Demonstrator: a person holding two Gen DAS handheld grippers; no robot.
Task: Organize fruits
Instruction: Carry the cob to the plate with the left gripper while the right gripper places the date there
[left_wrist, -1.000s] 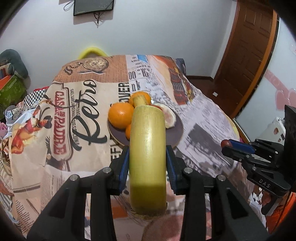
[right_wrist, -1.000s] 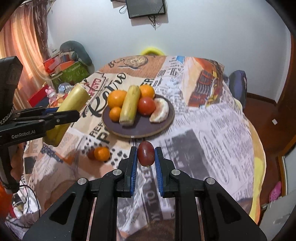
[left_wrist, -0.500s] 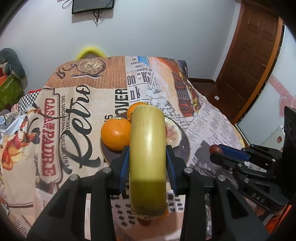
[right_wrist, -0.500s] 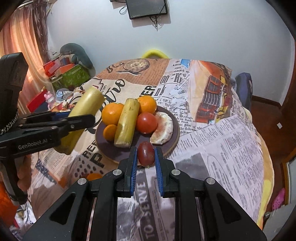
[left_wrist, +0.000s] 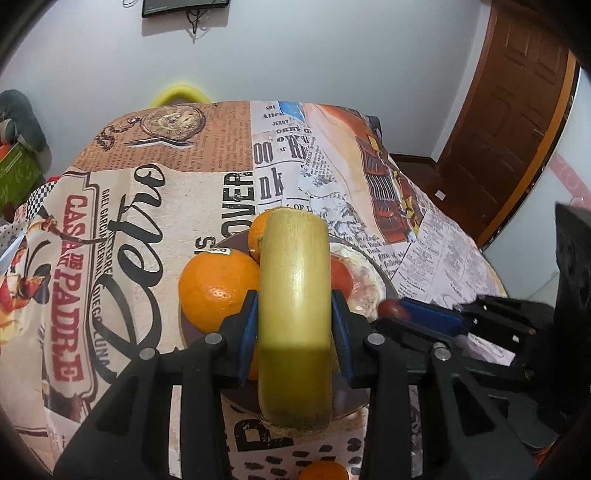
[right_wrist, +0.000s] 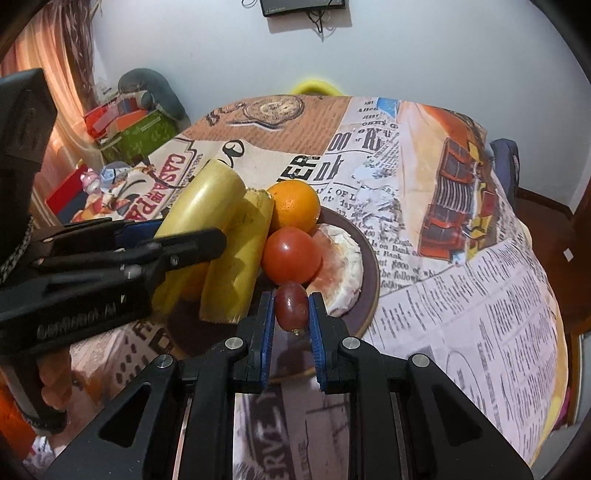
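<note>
Table: covered by a newspaper-print tablecloth (right_wrist: 461, 302) that spreads ahead of both grippers.
Plate: dark brown plate (right_wrist: 369, 280) lies under and just ahead of both tools, holding a yellow cane piece (right_wrist: 240, 258), two large oranges (left_wrist: 216, 286) (right_wrist: 295, 205), a red tomato (right_wrist: 291, 254) and a peeled citrus half (right_wrist: 341, 264).
Left gripper (left_wrist: 294, 326): clenched on a second yellow cane segment (left_wrist: 294, 295), pale and glossy with a rough cut end, held over the plate's left side, above the fruit.
Right gripper (right_wrist: 291, 325): clamped on a dark red grape (right_wrist: 291, 308), oval with a small stem tip, at the plate's near part, just in front of the tomato.
Loose fruit: a small orange (left_wrist: 323, 470) sits on the cloth below the left gripper, outside the plate.
</note>
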